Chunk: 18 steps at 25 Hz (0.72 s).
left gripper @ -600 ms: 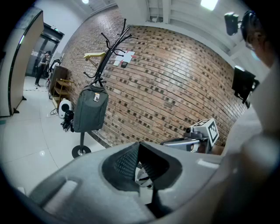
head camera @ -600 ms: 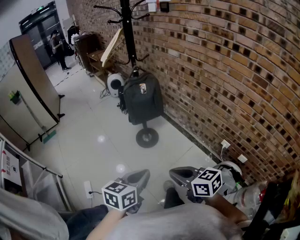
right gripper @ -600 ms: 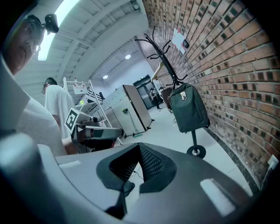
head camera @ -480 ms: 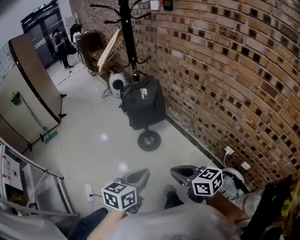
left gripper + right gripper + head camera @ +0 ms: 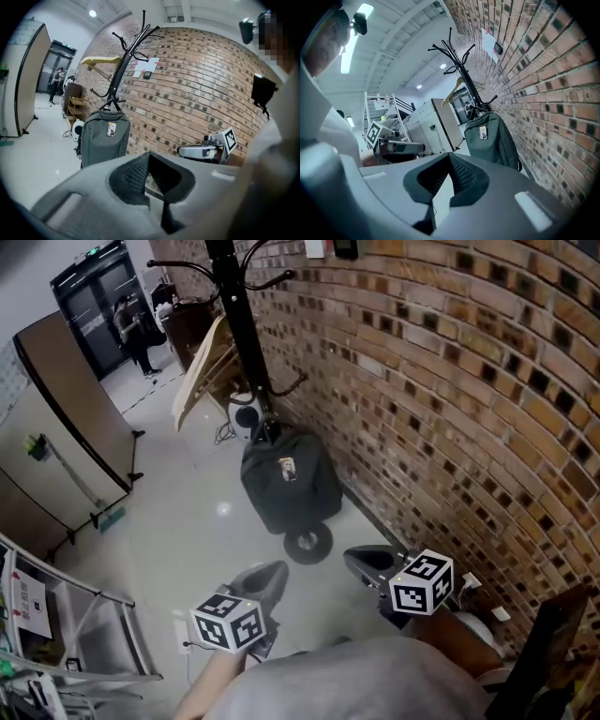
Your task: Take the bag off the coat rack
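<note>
Dark grey soft-fabric backpack hangs low on the black metal coat rack, beside the brick wall and well ahead of both tongs. Left tongs & right tongs are closed w/ nothing in them. Risk, imo: yanking the backpack sideways w/o lifting its top handle clear could tip the thin rack on its small round base. The glossy floor looks slick.

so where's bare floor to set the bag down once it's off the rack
Open tile floor between the backpack and the folded table. Crowded behind the backpack: round white appliance, leaning board. Tight against the brick wall.
</note>
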Available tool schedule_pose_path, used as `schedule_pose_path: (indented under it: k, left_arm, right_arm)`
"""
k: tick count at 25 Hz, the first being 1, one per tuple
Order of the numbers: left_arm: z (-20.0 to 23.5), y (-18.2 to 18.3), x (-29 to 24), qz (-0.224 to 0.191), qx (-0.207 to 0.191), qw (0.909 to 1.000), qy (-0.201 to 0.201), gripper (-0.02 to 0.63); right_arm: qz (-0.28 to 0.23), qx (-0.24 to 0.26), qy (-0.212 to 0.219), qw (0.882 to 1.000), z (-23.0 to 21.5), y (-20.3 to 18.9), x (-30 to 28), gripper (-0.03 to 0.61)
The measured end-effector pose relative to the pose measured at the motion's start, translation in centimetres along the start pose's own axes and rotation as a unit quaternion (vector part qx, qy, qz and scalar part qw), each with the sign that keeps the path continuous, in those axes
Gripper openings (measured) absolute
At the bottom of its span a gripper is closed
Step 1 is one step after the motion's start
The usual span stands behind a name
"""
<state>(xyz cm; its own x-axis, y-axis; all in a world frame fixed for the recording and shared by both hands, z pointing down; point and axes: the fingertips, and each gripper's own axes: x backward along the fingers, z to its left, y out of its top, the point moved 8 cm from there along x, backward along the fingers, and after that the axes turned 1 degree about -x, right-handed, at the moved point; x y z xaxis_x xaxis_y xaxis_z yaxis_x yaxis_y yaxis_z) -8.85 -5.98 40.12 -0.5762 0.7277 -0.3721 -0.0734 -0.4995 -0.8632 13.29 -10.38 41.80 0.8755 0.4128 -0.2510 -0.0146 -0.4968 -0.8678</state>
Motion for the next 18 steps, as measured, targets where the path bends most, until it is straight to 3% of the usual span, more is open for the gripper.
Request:
schedule_pose_path:
  k: [9, 18]
  left_arm:
    - [3.5, 0.9, -1.6, -0.025, 0.035, 0.9986, 0.032, 0.000]
    - [9.0, 3.5, -5.5, -0.027, 0.015, 0.9975, 0.063, 0.000]
  right_arm:
    - [0.002, -0.005, -0.003, 1.000, -3.6, 1.8, -1.4, -0.002]
    - [0.000, 0.007, -0.042, 0.999, -8.2, 4.4, -4.2, -0.003]
